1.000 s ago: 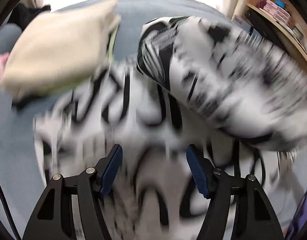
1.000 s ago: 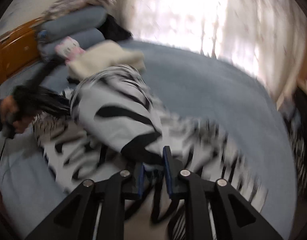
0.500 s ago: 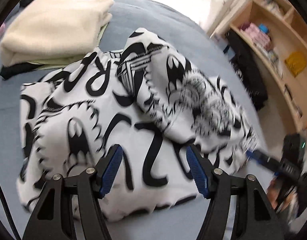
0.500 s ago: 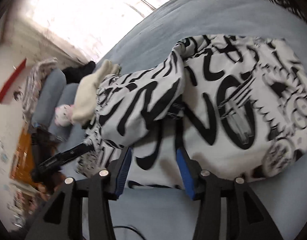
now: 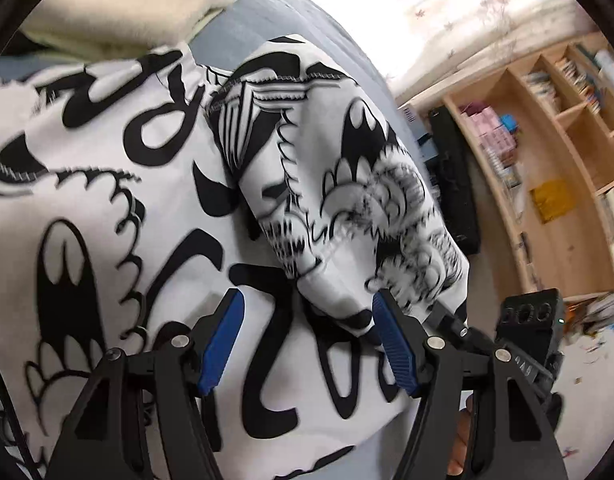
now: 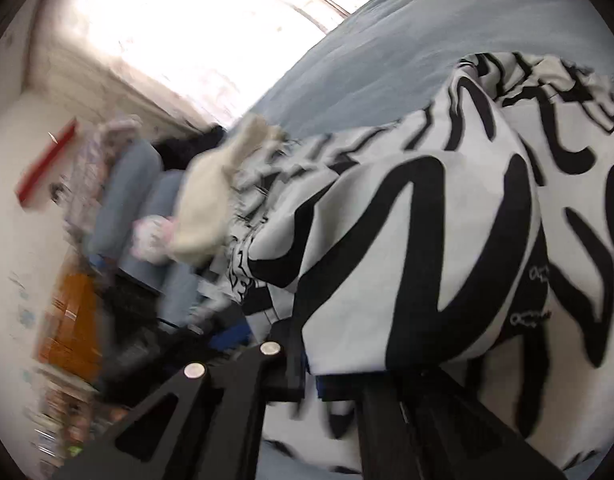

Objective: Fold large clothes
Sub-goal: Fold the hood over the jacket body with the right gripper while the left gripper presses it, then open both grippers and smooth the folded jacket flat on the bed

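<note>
Hovering low over the bed, the left gripper (image 5: 307, 340) stands released, its blue pads (image 5: 221, 344) spread apart above the black-and-white printed garment (image 5: 107, 208), with nothing pinched between them. That garment lies spread on the blue-grey bed cover (image 5: 275, 12), and one sleeve (image 5: 347, 184) is folded back over its body, running from the collar end down toward the left gripper's right-hand pad.

The right gripper (image 6: 309, 372) sits at the garment's near edge, just beside the left gripper's right-hand finger as the left wrist view shows it. Its jaws have just been closing and now stand clenched; a fold of the printed fabric (image 6: 419, 264) drapes over and in front of them, and blur hides whether cloth is actually caught between the pads, so I cannot tell what it grasps.

Beyond the garment, a folded cream cloth (image 5: 135, 4) rests on the bed, touching the garment's far edge. Farther off in the right wrist view lie blue pillows (image 6: 123, 196) and a pink-and-white soft item (image 6: 151, 236). In the left wrist view, wooden shelves (image 5: 547, 152) stand against the wall beside the bed, under a bright curtained window (image 5: 447, 4).
</note>
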`<state>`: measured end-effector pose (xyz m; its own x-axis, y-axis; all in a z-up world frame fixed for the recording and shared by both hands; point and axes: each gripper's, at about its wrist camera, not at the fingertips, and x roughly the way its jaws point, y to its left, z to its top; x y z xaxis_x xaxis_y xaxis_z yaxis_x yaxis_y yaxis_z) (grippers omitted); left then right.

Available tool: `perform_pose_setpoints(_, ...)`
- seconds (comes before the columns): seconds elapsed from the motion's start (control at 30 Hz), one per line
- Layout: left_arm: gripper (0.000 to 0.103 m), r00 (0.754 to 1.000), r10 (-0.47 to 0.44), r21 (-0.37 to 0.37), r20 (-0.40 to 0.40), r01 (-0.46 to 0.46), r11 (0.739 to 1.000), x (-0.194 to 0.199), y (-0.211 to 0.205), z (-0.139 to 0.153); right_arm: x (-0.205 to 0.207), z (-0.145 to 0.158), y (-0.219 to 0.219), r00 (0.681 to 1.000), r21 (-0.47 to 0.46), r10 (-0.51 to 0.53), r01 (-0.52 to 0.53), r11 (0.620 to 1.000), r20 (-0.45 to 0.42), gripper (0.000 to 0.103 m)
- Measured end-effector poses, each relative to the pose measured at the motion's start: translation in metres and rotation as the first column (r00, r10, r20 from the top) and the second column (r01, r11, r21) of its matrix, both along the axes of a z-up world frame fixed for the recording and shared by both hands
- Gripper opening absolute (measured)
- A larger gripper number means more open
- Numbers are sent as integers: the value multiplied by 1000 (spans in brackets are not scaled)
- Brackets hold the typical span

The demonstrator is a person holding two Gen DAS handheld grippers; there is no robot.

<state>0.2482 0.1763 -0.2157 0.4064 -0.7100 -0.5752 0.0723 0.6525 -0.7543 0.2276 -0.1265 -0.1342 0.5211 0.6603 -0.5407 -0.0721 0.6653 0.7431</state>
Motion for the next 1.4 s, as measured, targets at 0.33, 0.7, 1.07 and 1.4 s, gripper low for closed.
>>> perform_pose_setpoints(0.33,69,999,41,-338,-18,-45,940,13,-12,-46,-13,0,-47,999,268,-6,17,963,-43,2)
perform_pose_setpoints(0.7,2,981,162,91,102,-172,981,-11,-28,17,-16,21,-54,998,-111,-58,57,992,-4,2)
perform_pose_setpoints(1.07,2,996,86,501,29,-89,861,-87,-98,-18,-40,-23,-38,994,-548,-77,19,836,-83,29)
perform_pose_setpoints(1.4,25,993,99,497,60,-116,860,-112,-68,33,-72,24,-64,989,-537,-138,143,831,49,36)
